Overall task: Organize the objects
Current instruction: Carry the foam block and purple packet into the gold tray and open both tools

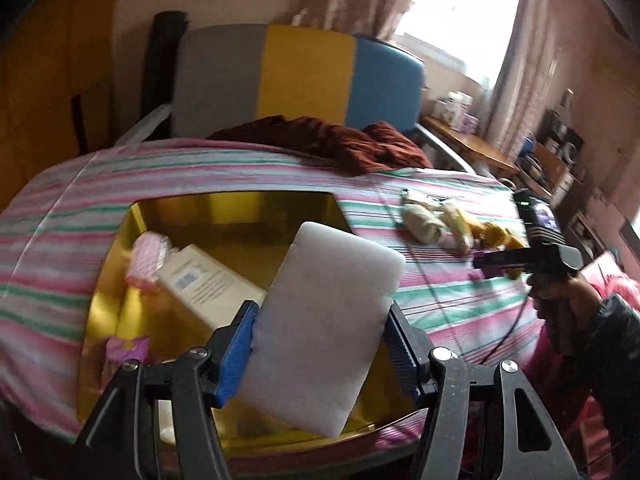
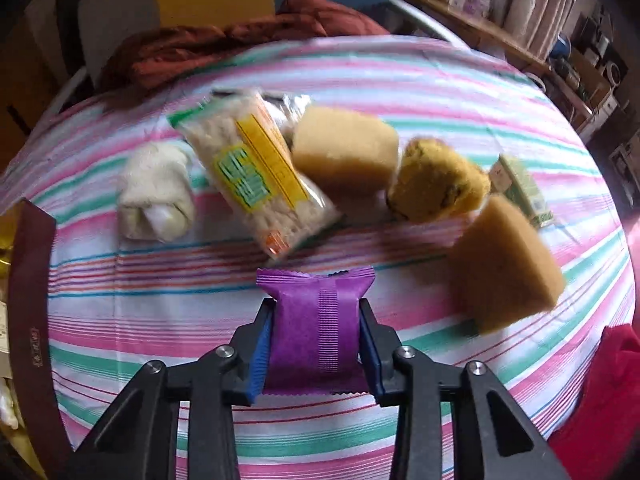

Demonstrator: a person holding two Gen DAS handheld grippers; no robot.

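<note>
While my left gripper [image 1: 320, 316] clenched a white foam block [image 1: 324, 328] over the gold box [image 1: 116, 276], print on the cream carton [image 1: 208, 280] inside blurred beyond reading. My right gripper [image 2: 316, 332] gripped a purple packet [image 2: 316, 328], its seam side blank, above the striped bedsheet [image 2: 160, 320]. Green characters on the noodle packet [image 2: 256, 176] stayed illegible.

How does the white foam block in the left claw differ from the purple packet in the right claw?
The white foam block is plain, smooth and broad; the purple crimped-edge wrapper packet is ridged and narrower. The block hangs over the gold-lined box; the packet is over the striped bedsheet. Both are clamped between claw pads.
</note>
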